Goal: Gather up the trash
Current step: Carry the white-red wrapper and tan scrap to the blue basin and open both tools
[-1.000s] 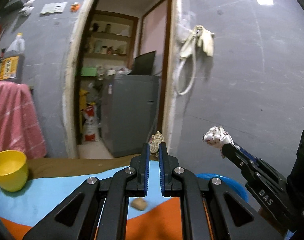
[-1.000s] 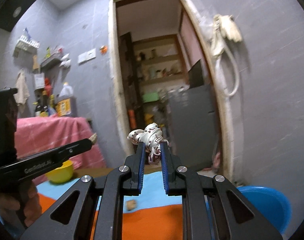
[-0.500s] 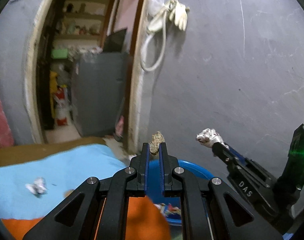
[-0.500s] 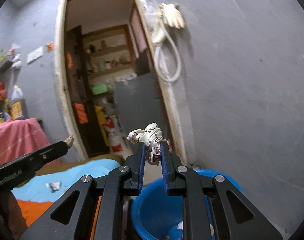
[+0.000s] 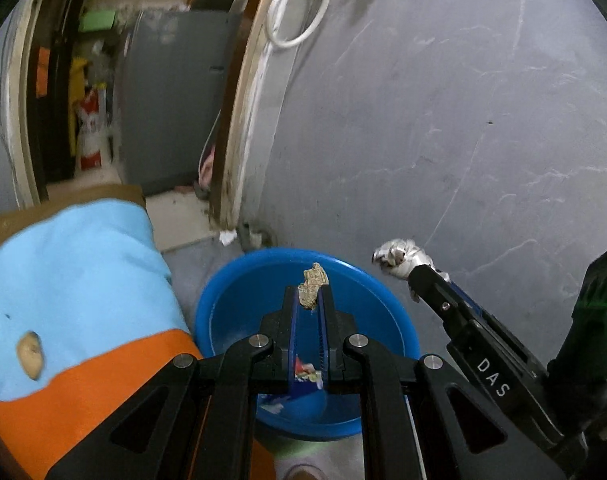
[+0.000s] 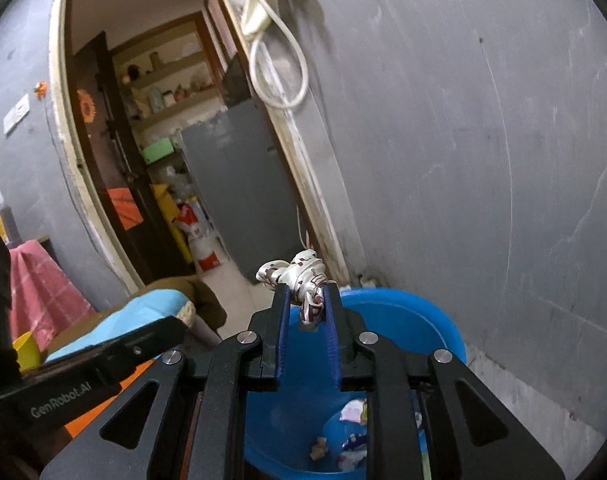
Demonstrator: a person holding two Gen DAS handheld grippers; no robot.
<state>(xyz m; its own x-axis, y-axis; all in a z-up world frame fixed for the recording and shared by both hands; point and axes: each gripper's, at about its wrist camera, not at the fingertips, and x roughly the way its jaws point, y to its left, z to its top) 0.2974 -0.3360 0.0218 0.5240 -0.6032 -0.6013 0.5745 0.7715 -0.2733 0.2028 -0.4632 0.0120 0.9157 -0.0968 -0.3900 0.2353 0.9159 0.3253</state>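
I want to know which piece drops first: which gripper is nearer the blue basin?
Left, marginally. The left gripper holds its brown scrap over the blue basin; the right gripper holds its white wrapper near the rim.

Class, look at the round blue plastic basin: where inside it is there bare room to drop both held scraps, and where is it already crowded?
The round blue plastic basin is bare along its far inner wall and left side, below the brown crumpled scrap in the left tongs. Wrappers crowd its near bottom, beneath the right tongs holding the white printed wrapper.
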